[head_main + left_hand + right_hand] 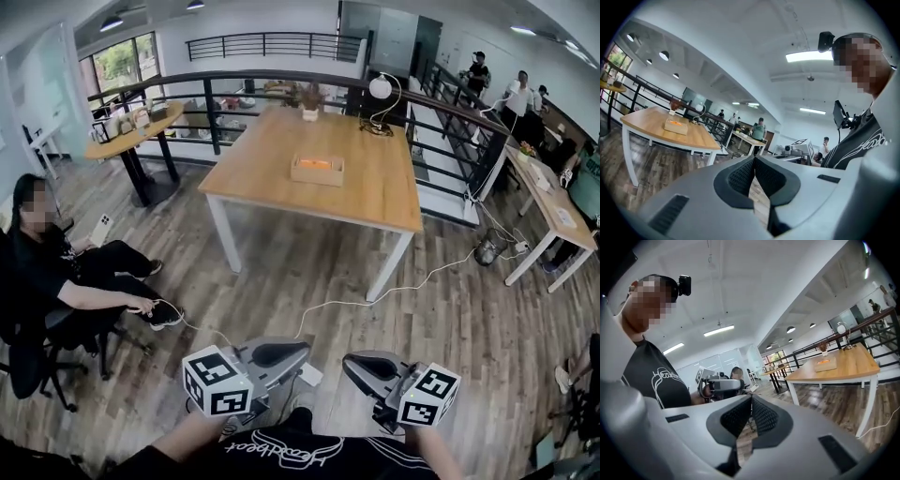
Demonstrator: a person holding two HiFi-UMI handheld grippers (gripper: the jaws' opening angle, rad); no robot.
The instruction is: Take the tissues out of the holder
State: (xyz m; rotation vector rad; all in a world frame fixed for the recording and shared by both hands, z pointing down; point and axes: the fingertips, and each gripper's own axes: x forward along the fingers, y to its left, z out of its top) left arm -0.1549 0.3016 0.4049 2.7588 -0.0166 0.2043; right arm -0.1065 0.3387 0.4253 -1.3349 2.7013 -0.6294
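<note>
The wooden tissue holder [317, 170] sits near the middle of a light wooden table [375, 197] across the room, with an orange patch showing in its top. It appears small in the left gripper view [676, 125] and in the right gripper view [826, 364]. Both grippers are held low and close to my body, far from the table, tips turned toward each other. My left gripper [302, 351] [754, 160] is shut with nothing in it. My right gripper [349, 363] [751, 397] is shut and empty too.
A person sits on a chair [56, 281] at the left. A white cable [394, 291] runs over the wood floor to the table. A lamp [380, 89] stands at the table's far end, a railing [281, 84] behind. A round table [127, 141] and a desk [553, 206] flank it.
</note>
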